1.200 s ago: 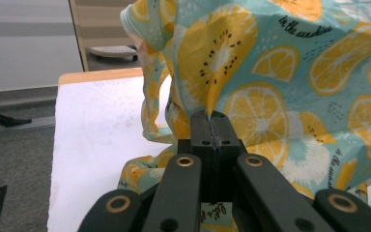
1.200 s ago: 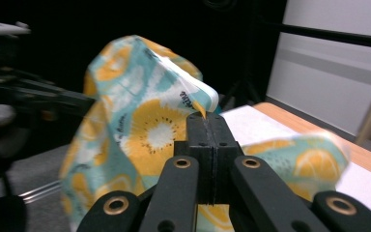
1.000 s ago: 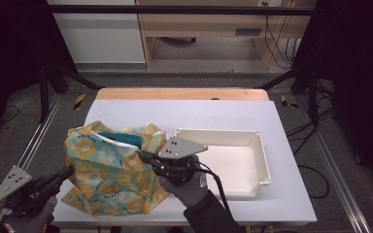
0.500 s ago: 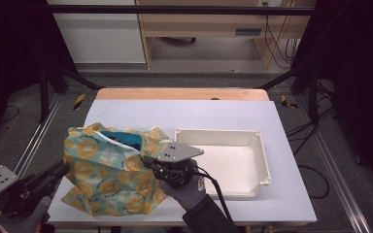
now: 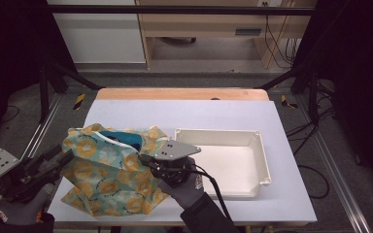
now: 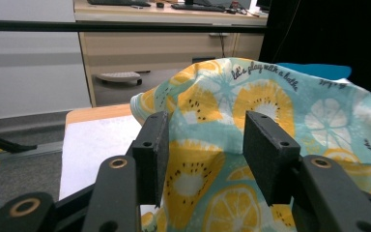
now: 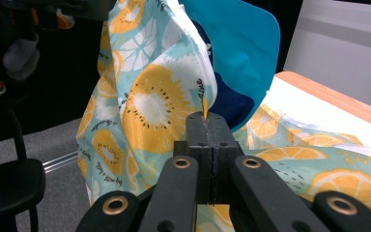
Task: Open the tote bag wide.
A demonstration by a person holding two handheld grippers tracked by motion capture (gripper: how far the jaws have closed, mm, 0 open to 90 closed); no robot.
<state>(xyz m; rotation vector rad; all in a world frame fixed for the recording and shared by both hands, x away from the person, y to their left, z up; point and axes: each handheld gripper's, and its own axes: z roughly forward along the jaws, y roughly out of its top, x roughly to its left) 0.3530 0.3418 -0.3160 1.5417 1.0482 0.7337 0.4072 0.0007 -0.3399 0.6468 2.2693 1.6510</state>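
Right gripper view puts the right gripper [image 7: 206,126] with its jaws pressed together on a thin edge of the fruit-print cloth bag [image 7: 145,106], beside the blue lining [image 7: 236,53] at its mouth. The left gripper [image 6: 207,150] has just been opening; its jaws stand spread with the bag's side between them, pads not pressing. The bag slumps on the white table [image 5: 194,114], just left of the white tray [image 5: 260,145]. It looks soft, light and floppy, best pinched at the rim hem.
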